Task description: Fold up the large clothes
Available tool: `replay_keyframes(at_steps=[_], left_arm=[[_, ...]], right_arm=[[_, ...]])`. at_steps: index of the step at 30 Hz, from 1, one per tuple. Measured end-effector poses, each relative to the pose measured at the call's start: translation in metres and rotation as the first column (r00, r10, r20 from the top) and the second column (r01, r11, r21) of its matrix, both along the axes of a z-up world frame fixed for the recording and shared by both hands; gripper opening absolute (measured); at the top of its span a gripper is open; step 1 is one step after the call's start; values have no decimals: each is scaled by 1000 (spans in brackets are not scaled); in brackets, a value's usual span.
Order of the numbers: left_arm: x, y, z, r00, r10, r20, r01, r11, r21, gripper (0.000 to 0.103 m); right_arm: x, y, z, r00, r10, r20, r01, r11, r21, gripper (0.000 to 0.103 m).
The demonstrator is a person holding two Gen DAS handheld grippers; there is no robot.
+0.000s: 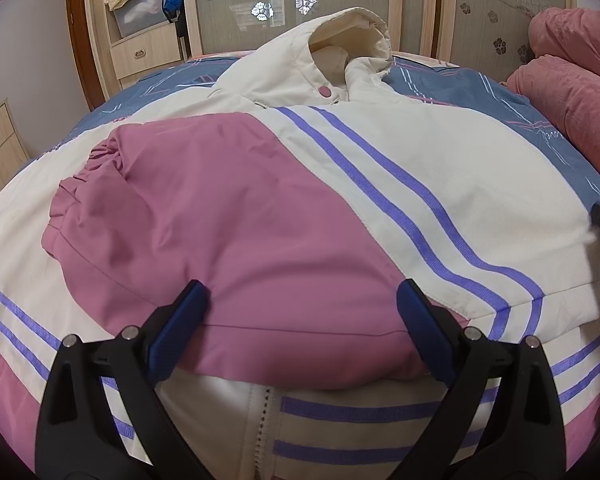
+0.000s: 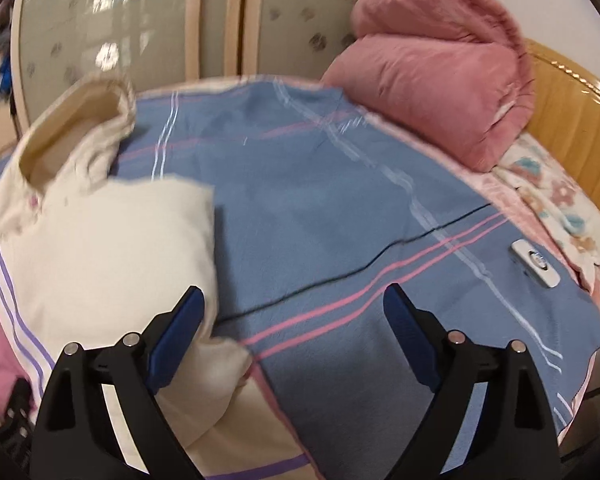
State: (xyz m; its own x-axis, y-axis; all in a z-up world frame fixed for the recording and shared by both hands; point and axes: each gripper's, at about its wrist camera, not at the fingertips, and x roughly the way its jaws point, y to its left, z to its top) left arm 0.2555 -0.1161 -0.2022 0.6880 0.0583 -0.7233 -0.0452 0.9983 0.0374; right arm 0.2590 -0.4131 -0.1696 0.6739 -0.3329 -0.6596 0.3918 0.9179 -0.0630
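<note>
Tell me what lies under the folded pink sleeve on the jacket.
The pink sleeve lies across the cream jacket; its zipper front and purple stripes show below the sleeve. The chest beneath the sleeve is covered, so not visible.

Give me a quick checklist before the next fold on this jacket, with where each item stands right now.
1. Pink sleeve folded across the jacket front: ok.
2. Left gripper jaws apart, straddling the sleeve: ok.
3. Right gripper jaws apart, nothing pinched: ok.
4. Hood flattened: not ok, it stands up.
5. Bedsheet beside the jacket free of clutter: not ok, a black cord crosses it.
6. Other sleeve folded in: cannot tell.
</note>
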Motion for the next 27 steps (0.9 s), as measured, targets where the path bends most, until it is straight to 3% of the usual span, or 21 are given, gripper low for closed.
replay_keyframes(at_steps=[2,10,13,18,21,24,27], left_arm=[[0,0,0,1000,0,0,0,1000,2,98],[1,-1,-1,1000,3,2,-3,1000,6,98],[1,-1,-1,1000,2,2,-2,1000,5,99],[1,-1,-1,1000,3,2,-3,1000,6,99],[1,-1,-1,1000,3,2,-3,1000,6,99],[0,-1,-1,1000,3,2,-3,1000,6,99],[0,0,-1,1000,-1,3,1,1000,2,100]], right_arm=[[-4,-1,6,999,31,40,-32,999,43,90],[9,6,-10,996,69,-61,-67,997,43,90],[7,6,-9,998,26,-54,-27,1000,-16,90],[4,12,-3,996,89,-5,-89,996,25,90],[13,24,-15,986,146,-85,-144,989,32,90],[18,22,-21,984,129,-119,-127,992,26,90],[14,6,-14,996,-2,-91,-1,1000,-32,91]])
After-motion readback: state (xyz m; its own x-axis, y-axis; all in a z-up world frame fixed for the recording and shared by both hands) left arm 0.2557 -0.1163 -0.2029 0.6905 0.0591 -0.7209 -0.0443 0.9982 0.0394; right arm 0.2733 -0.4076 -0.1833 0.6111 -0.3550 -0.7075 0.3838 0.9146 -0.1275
